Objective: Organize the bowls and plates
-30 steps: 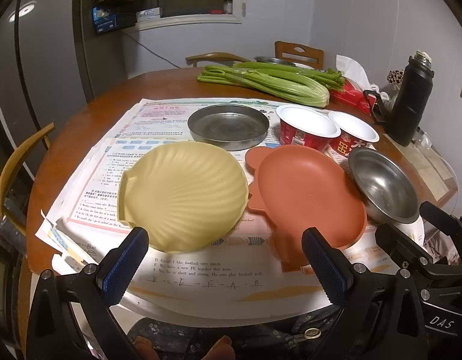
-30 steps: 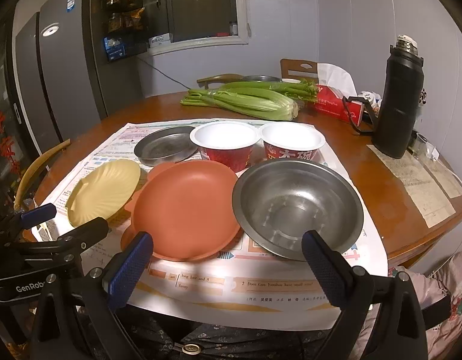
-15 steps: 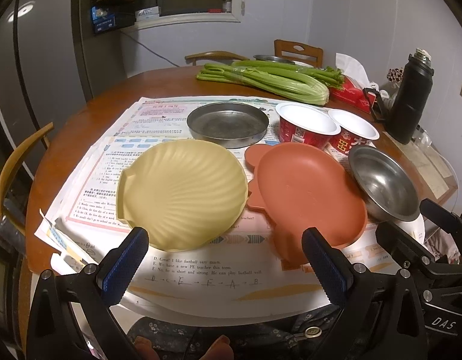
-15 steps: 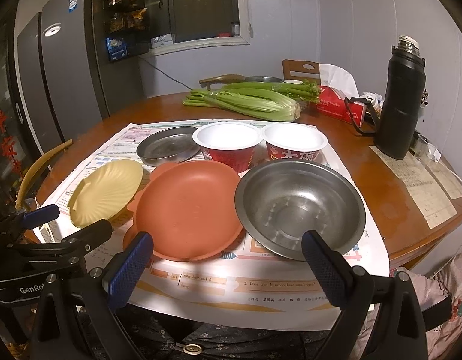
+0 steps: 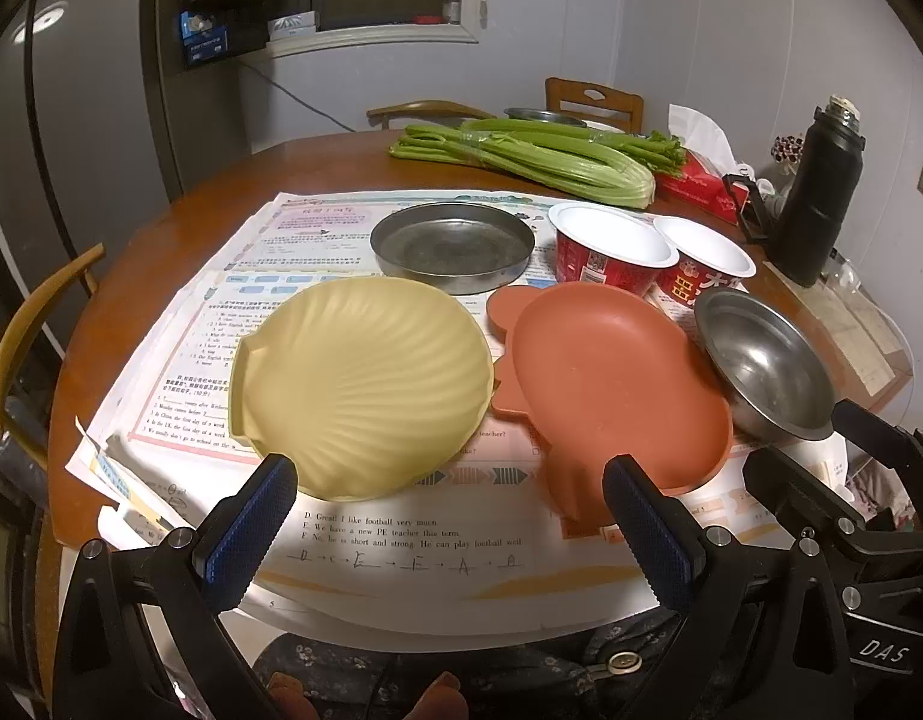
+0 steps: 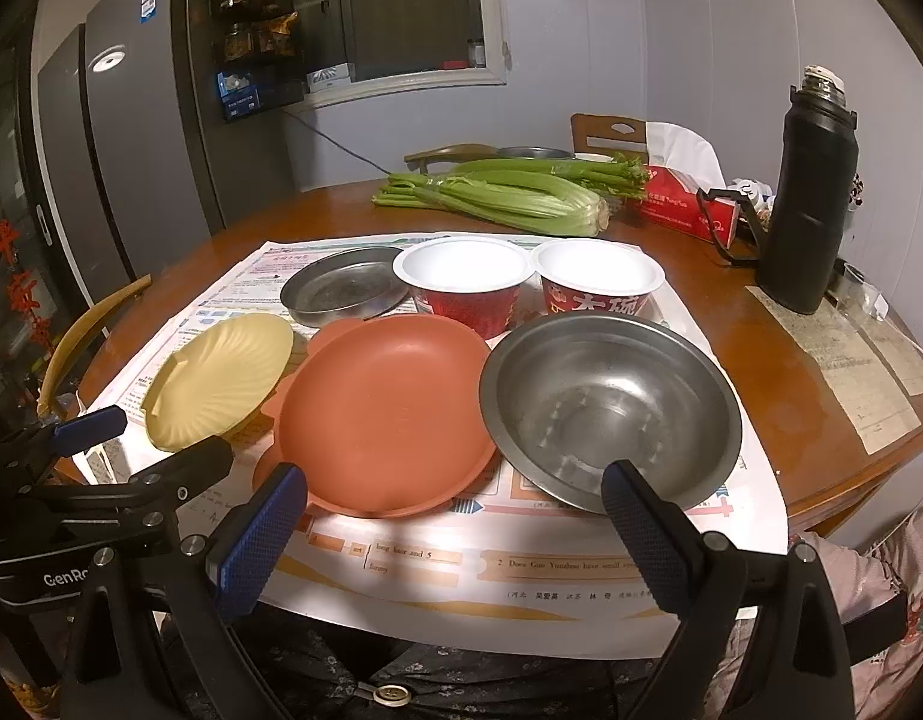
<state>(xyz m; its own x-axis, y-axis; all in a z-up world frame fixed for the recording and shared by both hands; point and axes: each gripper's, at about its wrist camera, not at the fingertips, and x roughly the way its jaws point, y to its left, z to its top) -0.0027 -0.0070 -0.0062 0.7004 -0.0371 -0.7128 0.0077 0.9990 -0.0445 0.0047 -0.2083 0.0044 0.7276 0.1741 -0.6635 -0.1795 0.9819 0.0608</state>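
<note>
From the left wrist cam, the left gripper (image 5: 449, 531) is spread wide with nothing in it, hanging over the near edge of the printed paper sheets (image 5: 401, 540). Right ahead sits the yellow shell plate (image 5: 365, 384), hinge tab pointing left, fan edge to the right. Next to it and touching is the orange plate (image 5: 611, 384), long axis running from far-left to near-right, round ear at the far end. Behind them there's one flat steel pan (image 5: 452, 246) and two red paper bowls (image 5: 611, 246), and one steel bowl (image 5: 761, 366) at far right.

The right wrist cam has the right gripper (image 6: 455, 522) spread apart too, empty, facing the orange plate (image 6: 383, 414) and steel bowl (image 6: 611, 408). Here you see right down into the bowl, plus the fridge (image 6: 125, 150) full-on; the shell plate (image 6: 221, 378) is off to the side. Celery (image 6: 509, 195) and a black flask (image 6: 812, 198) sit further back.
</note>
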